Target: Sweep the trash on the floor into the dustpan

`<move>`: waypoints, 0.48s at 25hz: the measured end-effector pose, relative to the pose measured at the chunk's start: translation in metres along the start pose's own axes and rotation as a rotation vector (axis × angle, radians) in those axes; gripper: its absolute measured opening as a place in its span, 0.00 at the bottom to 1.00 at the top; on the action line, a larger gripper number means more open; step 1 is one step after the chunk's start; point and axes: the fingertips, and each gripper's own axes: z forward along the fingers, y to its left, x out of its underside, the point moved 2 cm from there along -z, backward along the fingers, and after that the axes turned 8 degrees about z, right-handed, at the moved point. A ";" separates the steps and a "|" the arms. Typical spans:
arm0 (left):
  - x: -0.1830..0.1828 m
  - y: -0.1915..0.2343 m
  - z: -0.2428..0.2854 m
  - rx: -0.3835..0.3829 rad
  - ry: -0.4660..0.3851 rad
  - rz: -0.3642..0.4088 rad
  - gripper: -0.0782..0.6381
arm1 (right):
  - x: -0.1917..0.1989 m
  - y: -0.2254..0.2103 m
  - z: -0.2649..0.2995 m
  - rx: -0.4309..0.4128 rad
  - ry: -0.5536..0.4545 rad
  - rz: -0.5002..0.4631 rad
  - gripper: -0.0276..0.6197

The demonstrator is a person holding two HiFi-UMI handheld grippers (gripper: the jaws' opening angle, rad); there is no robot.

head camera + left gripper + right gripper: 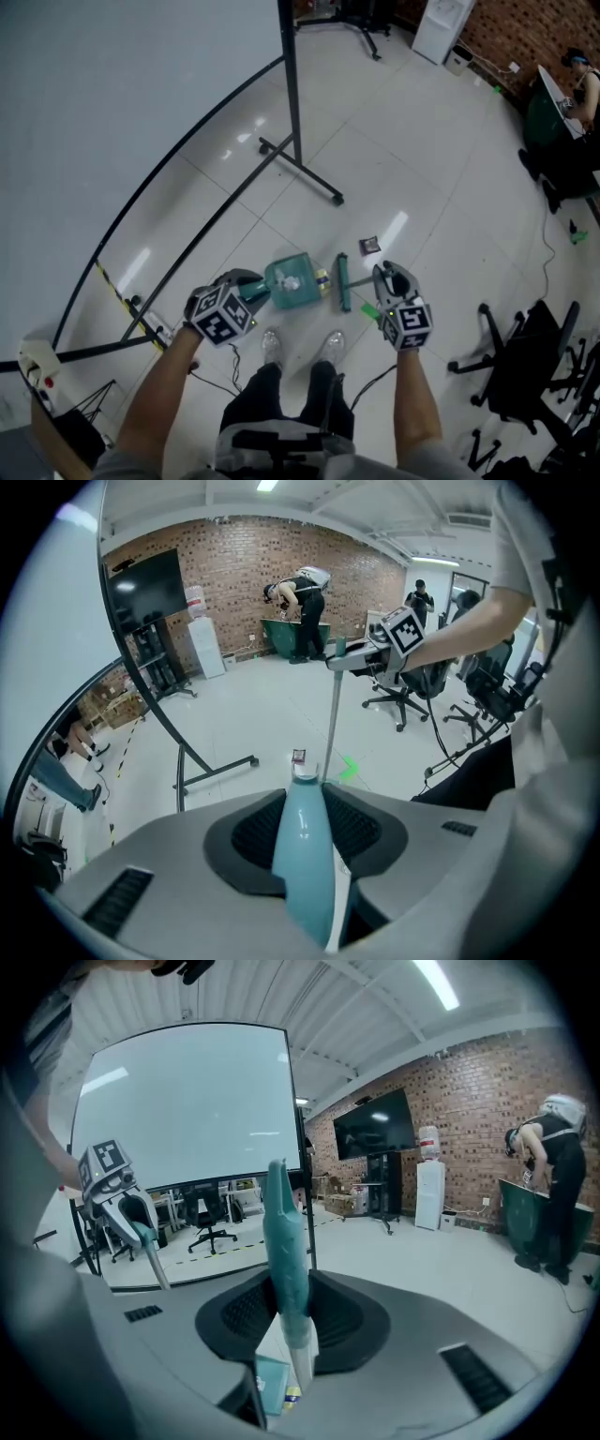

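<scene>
A teal dustpan [289, 281] lies on the floor in front of my feet with a white crumpled scrap inside. My left gripper [246, 286] is shut on its teal handle [305, 855]. My right gripper [389, 278] is shut on the broom's teal handle [284, 1241]. The dark green broom head [343, 282] rests just right of the pan. A yellow scrap [322, 279] lies between pan and broom. A small dark wrapper [370, 245] lies farther out on the tiles, and the left gripper view shows it past the broom pole [333, 724].
A projection screen on a black wheeled stand [298, 150] stands ahead on the left. Office chairs [525, 366] crowd the right side. My shoes [272, 345] are just behind the pan. Two people work at a green table [302, 630] by the brick wall.
</scene>
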 end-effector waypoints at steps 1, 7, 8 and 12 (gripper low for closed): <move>0.002 0.000 -0.001 0.006 0.007 0.004 0.29 | 0.002 0.001 0.000 -0.003 0.002 0.003 0.18; 0.009 -0.002 -0.002 0.026 0.026 0.012 0.29 | 0.013 0.009 -0.003 -0.007 0.028 0.003 0.19; 0.009 -0.003 -0.001 0.035 0.031 0.016 0.29 | 0.015 0.010 -0.003 -0.006 0.034 0.002 0.19; 0.010 -0.007 0.005 0.039 0.036 0.016 0.29 | 0.019 0.014 -0.004 -0.013 0.042 0.005 0.19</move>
